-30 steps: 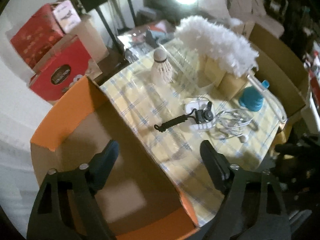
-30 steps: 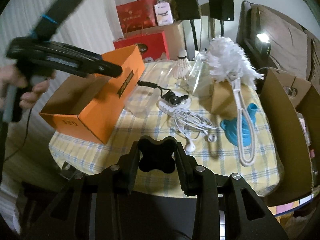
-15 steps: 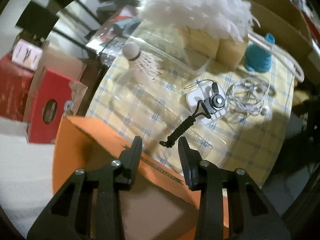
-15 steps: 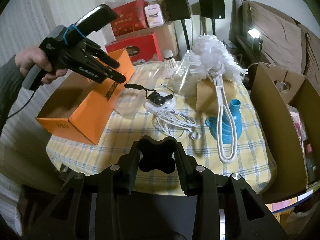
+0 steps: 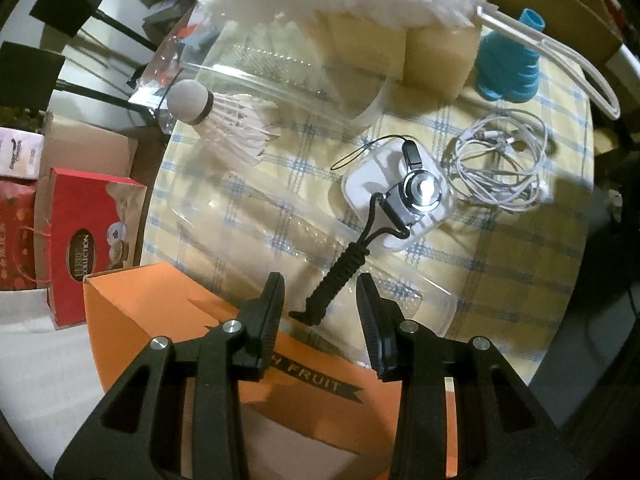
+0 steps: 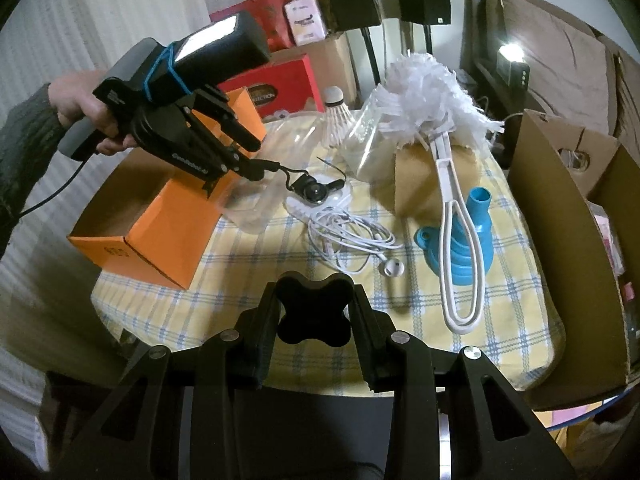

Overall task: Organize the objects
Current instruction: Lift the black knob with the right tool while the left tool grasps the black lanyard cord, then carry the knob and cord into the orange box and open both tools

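Between the left tongs [image 5: 320, 302] lies the black lanyard [image 5: 340, 276], ungripped.

Woven checked cloth [image 5: 500, 264] covers the counter. Beside the matt orange cardboard box [image 5: 168, 312] lies a braided cord lanyard [image 5: 340, 276] with a shiny, probably metal disc [image 5: 424, 192]; glossy white plastic earphones [image 5: 500, 168] are near it.

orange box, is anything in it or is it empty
Empty as far as shown: the right wrist view looks into the open orange box and only bare cardboard shows. The left claw hides its far corner.
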`<state>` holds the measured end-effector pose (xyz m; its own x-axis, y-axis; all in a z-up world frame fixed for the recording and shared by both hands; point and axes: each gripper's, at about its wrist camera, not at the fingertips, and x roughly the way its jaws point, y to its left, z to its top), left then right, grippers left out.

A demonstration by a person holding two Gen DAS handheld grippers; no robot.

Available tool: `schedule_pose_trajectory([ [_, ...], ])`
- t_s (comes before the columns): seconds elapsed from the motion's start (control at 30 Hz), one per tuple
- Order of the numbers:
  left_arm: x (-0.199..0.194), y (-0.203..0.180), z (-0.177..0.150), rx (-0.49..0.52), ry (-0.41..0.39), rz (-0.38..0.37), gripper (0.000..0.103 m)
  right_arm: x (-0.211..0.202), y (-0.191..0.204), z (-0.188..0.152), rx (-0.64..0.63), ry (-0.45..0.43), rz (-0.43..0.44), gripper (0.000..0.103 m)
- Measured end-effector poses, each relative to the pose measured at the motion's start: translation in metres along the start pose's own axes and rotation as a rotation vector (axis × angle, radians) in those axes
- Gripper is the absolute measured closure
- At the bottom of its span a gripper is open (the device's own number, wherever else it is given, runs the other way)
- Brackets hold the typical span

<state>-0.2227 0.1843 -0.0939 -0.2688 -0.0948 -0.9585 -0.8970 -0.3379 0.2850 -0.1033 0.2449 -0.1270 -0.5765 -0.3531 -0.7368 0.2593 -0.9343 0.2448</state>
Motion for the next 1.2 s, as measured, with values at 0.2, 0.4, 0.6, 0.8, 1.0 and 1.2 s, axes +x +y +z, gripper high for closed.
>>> schedule_pose_trajectory([
  [0.2,0.003,-0.005,0.001,0.003,-0.009,-0.002,0.087,0.004,-0.005,-0.001,0.013,0.009,-0.001,0.068],
  [0.4,-0.006,-0.009,-0.001,-0.001,-0.039,-0.013,0.094,0.003,-0.005,-0.001,0.016,0.005,-0.006,0.068],
  [0.6,-0.04,-0.005,-0.007,-0.1,-0.147,-0.052,0.094,-0.003,-0.004,0.003,0.009,-0.009,-0.008,0.068],
  [0.8,-0.083,0.0,-0.028,-0.261,-0.293,-0.097,0.094,-0.015,0.004,0.015,-0.015,-0.054,-0.028,0.068],
  [1.0,-0.122,0.019,-0.071,-0.488,-0.432,-0.145,0.094,-0.024,0.016,0.034,-0.044,-0.093,-0.026,0.068],
  [1.2,-0.135,0.028,-0.125,-0.647,-0.487,-0.134,0.094,-0.027,0.036,0.053,-0.08,-0.112,0.01,0.068],
])
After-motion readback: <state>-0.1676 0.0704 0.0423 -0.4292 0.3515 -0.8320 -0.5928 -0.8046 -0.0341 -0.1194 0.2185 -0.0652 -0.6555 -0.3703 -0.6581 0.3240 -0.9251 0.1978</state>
